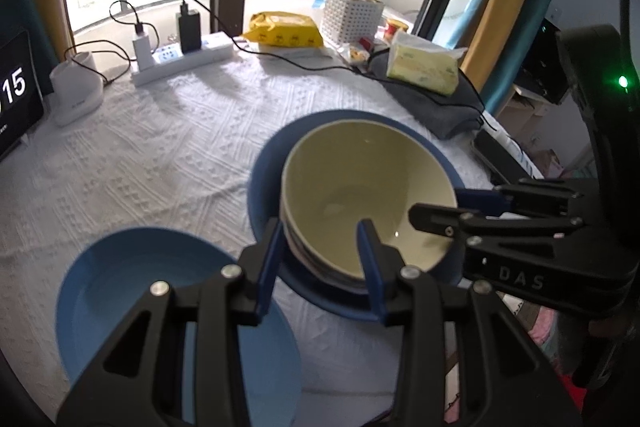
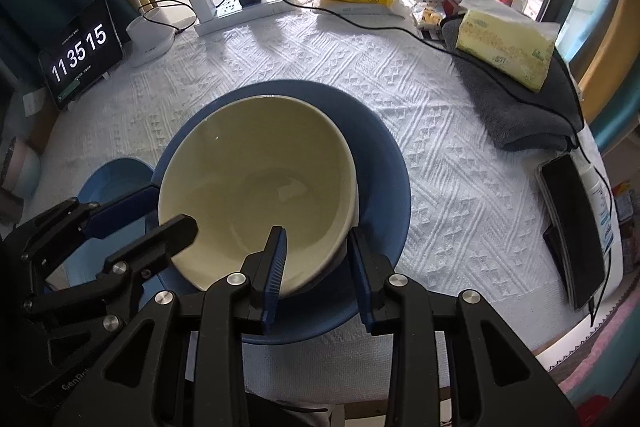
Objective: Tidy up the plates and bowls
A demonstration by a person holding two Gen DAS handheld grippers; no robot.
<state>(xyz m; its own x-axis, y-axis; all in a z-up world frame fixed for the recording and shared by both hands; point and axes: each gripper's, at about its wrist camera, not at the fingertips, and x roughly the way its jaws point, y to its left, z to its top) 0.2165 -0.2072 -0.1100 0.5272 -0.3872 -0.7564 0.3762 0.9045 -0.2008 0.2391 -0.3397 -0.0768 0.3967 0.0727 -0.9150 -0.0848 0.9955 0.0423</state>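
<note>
A cream bowl (image 1: 360, 179) (image 2: 256, 183) tops a stack of bowls on a dark blue plate (image 1: 264, 163) (image 2: 384, 163). My left gripper (image 1: 322, 251) is open with its jaws straddling the stack's near-left rim, one finger inside the bowl and one outside. My right gripper (image 2: 316, 263) is open and straddles the rim on the right side; it also shows in the left wrist view (image 1: 460, 207). A lighter blue plate (image 1: 120, 267) (image 2: 108, 175) lies left of the stack, under the left gripper.
White textured cloth (image 2: 440, 147) covers the table. At the back stand a power strip (image 1: 180, 59), a yellow wipes pack (image 1: 286, 29), a white basket (image 1: 352, 13) and a clock tablet (image 2: 80, 51). A tissue pack (image 2: 504, 47) on a grey towel and a phone (image 2: 572, 227) lie right.
</note>
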